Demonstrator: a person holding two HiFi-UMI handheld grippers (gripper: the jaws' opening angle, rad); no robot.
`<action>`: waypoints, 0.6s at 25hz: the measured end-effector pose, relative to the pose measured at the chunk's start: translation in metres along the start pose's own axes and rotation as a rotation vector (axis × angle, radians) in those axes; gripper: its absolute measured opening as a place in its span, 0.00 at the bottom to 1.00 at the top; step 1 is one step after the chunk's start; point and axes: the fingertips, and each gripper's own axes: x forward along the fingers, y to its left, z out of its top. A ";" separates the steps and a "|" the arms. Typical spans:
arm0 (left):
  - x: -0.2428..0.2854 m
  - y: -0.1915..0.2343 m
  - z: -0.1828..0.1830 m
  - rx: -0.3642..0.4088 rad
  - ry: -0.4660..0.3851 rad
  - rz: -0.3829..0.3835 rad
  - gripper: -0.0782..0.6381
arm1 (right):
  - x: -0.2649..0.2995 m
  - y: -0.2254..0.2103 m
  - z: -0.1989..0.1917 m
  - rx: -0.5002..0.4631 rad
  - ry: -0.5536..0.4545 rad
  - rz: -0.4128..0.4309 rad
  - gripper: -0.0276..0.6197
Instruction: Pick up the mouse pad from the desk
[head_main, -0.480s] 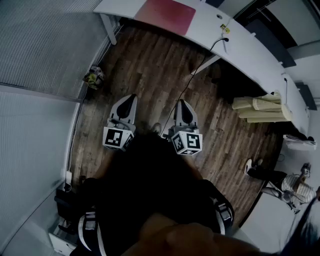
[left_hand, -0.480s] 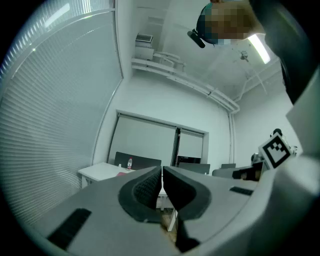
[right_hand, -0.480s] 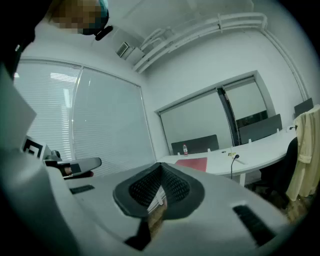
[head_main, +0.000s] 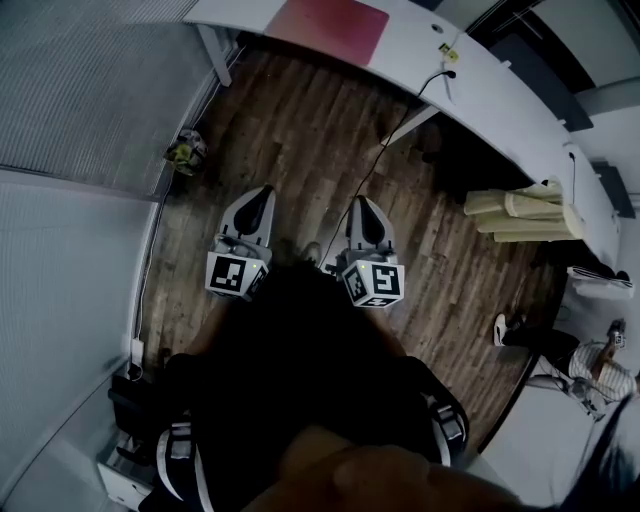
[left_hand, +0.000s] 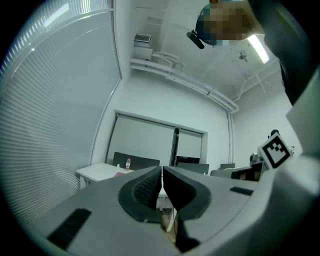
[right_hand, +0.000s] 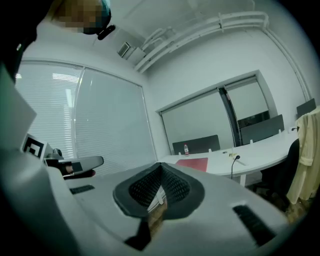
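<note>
Still hovering mid-frame, left gripper (head_main: 261, 196) and right gripper (head_main: 362, 206) both pinched together and empty, well short of the red mouse pad (head_main: 330, 24) on the desk (head_main: 490, 85) at top centre: approach barely begun.

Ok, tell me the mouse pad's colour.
The mouse pad is red, clearest in the head view.

A dark wood-plank floor (head_main: 290, 140) spreads under a long white desk (head_main: 510, 85) that curves along the far side. A black cable (head_main: 385, 148) trails from the desk down to the boards. Slatted blinds (head_main: 70, 100) cover the windows on the left. On the far wall two pale roller shades (left_hand: 145, 145) hang closed, and dark partition panels (right_hand: 195, 144) stand behind the desk. White pipes (right_hand: 200, 30) run under the ceiling near a vent (left_hand: 143, 38) and a lit strip lamp (left_hand: 258, 47). Cream cloth (head_main: 520, 225) hangs by the desk.
</note>
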 end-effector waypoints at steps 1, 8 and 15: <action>0.001 -0.002 -0.001 0.001 0.000 0.001 0.12 | 0.000 -0.001 0.000 -0.005 0.002 0.007 0.05; 0.013 -0.019 -0.003 0.002 0.001 0.006 0.12 | -0.002 -0.013 0.007 -0.010 -0.022 0.034 0.05; 0.035 -0.043 0.011 0.008 -0.077 0.028 0.12 | -0.005 -0.045 0.008 0.008 -0.011 0.057 0.05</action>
